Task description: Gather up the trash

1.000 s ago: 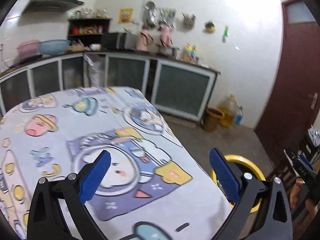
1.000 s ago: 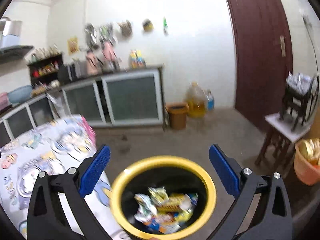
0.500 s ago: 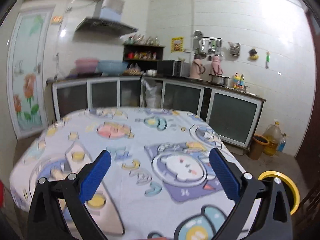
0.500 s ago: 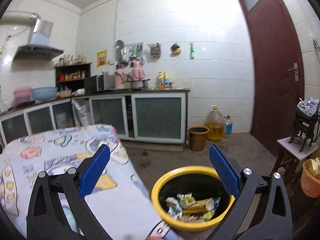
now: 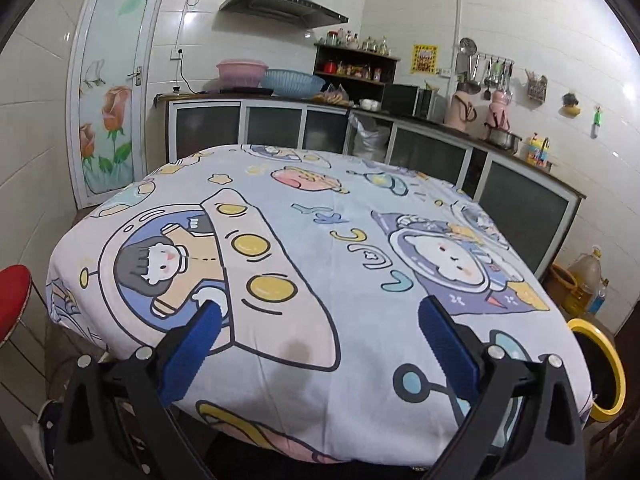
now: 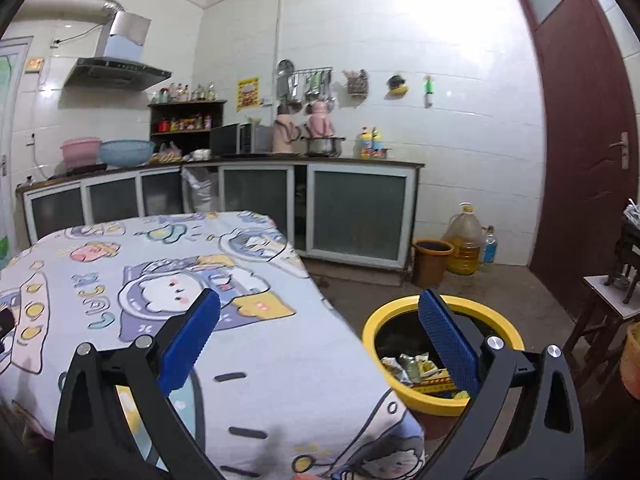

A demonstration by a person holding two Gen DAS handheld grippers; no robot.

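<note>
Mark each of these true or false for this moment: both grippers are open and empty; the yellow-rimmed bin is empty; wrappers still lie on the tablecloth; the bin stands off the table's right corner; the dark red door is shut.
1. The left gripper and right gripper are open and empty. True.
2. The yellow-rimmed bin is empty. False: wrappers lie inside it.
3. Wrappers lie on the tablecloth. False: none shows on it.
4. The bin stands on the floor off the table's right corner. True.
5. The dark red door is shut. True.

A home kitchen: range hood (image 5: 280,4), counter cabinets (image 6: 356,216), hung utensils (image 6: 308,84), cartoon-clothed table (image 5: 320,240).
</note>
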